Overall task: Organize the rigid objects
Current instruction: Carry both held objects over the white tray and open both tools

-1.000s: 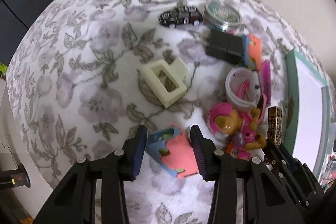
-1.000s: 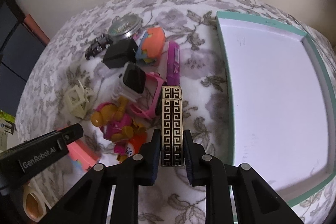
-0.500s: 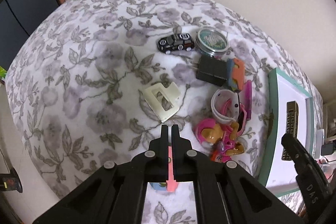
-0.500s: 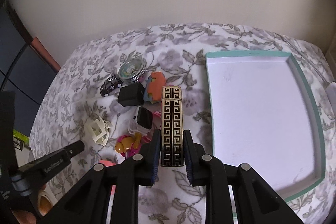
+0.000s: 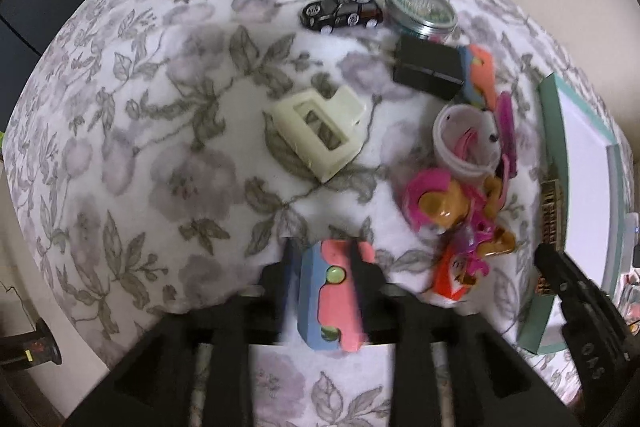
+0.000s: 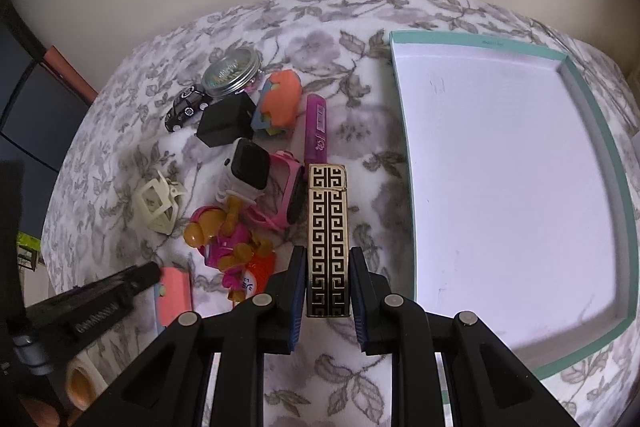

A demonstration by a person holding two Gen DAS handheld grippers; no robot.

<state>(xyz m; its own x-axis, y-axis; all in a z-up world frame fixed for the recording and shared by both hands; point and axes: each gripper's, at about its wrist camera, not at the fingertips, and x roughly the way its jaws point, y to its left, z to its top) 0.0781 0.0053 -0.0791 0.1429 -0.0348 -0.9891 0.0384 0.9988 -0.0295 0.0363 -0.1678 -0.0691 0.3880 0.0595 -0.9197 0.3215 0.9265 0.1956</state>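
**Both tongs carry a piece; the open box is where they belong.**

The right gripper (image 6: 327, 287) pinches a gold-and-black patterned bar (image 6: 327, 239) low on its length, its long axis running straight out along the fingers and pointing toward the far edge of the flowered cloth (image 5: 168, 131), just beside the near-left wall of the teal box (image 6: 412, 195). The left gripper (image 5: 326, 281) has just been opening a little, yet its jaws sit against a pink-and-blue toy block (image 5: 332, 299), long axis running near to far. To do this well, I judge, each piece should cross the box wall clear of the rim, be lowered flat with its length along a wall, and be released only once resting, so nothing tips into the toy pile by the box's left wall.
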